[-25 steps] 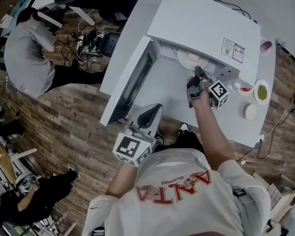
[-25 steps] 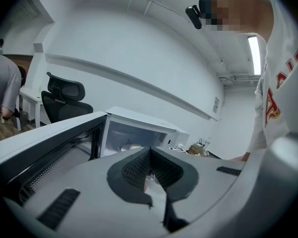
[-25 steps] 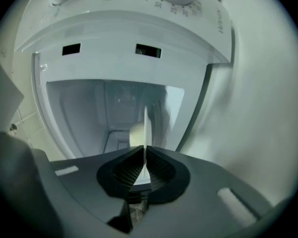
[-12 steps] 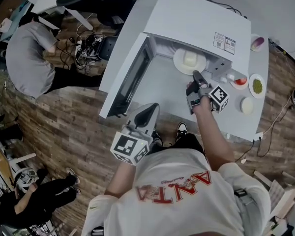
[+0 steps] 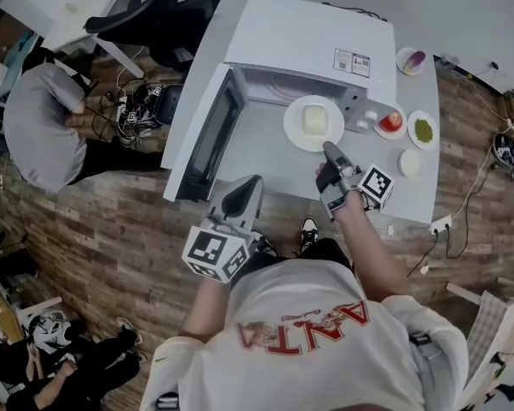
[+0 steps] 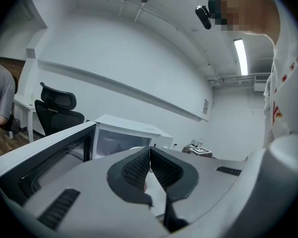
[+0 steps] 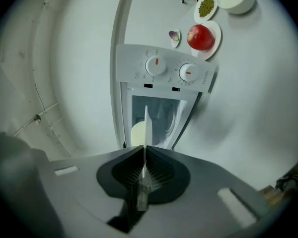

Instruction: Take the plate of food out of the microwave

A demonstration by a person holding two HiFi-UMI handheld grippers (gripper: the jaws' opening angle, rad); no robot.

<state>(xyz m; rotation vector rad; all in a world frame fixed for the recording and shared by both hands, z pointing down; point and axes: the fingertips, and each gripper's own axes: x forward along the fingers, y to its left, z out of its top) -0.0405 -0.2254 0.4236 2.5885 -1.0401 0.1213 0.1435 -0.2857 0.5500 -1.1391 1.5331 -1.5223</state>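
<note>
A second ago the plate [image 5: 293, 125] sat deep in the microwave [image 5: 308, 32], and half a second ago it was only partly past the opening. Now it lies out in front of the cavity, over the white table [image 5: 265, 161], between the swung-open door [image 5: 201, 139] and the control-panel side. The pale block of food [image 5: 315, 120] is on its middle (whether the plate rests on the table or hangs just above it cannot be told).

The right gripper [image 5: 328, 148] has drawn back toward the body with it. Its jaws are pinched narrowly on the plate's near rim, which the right gripper view shows edge-on between the pads. The right forearm reaches forward from the shoulder, hand wrapped round the handle, marker cube to the outside.

The left gripper [image 5: 244, 188] stays low by the table's front edge, near the door's free end and pointing at the microwave, its jaw tips together with nothing between them. A tomato [image 5: 392, 121] sits on a small dish just right of the microwave
</note>
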